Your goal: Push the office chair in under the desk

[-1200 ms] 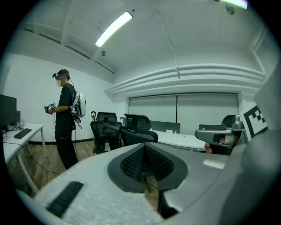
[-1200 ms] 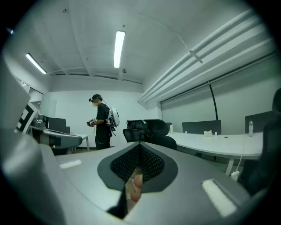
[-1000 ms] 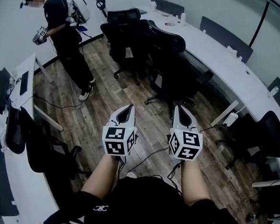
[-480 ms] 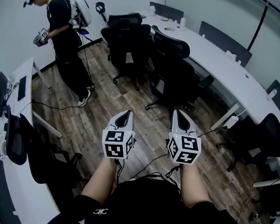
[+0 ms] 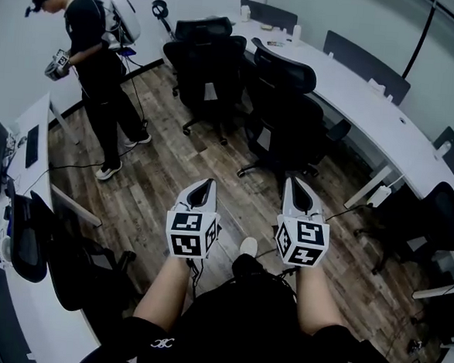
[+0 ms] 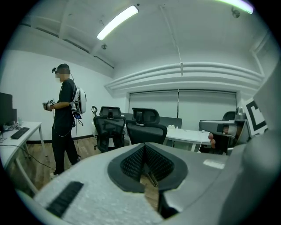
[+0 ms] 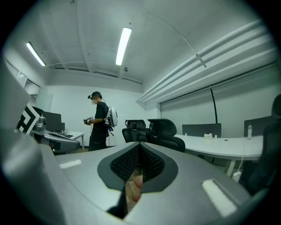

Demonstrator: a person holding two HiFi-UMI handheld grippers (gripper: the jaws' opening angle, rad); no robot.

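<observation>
Jaws clenched on nothing, left gripper (image 5: 202, 187) and right gripper (image 5: 297, 186) draw nearer the office chair (image 5: 283, 103), which stands ahead, pulled out from the desk (image 5: 357, 97) and untouched, so the push has yet to begin.

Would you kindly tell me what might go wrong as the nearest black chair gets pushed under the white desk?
The office chair stands close beside a second chair; pushing it may knock that one. A thin cable crosses the floor by the desk leg and could snag castors or feet. The left gripper and right gripper are both shut and empty, so their narrow tips might slip off the curved backrest.
</observation>
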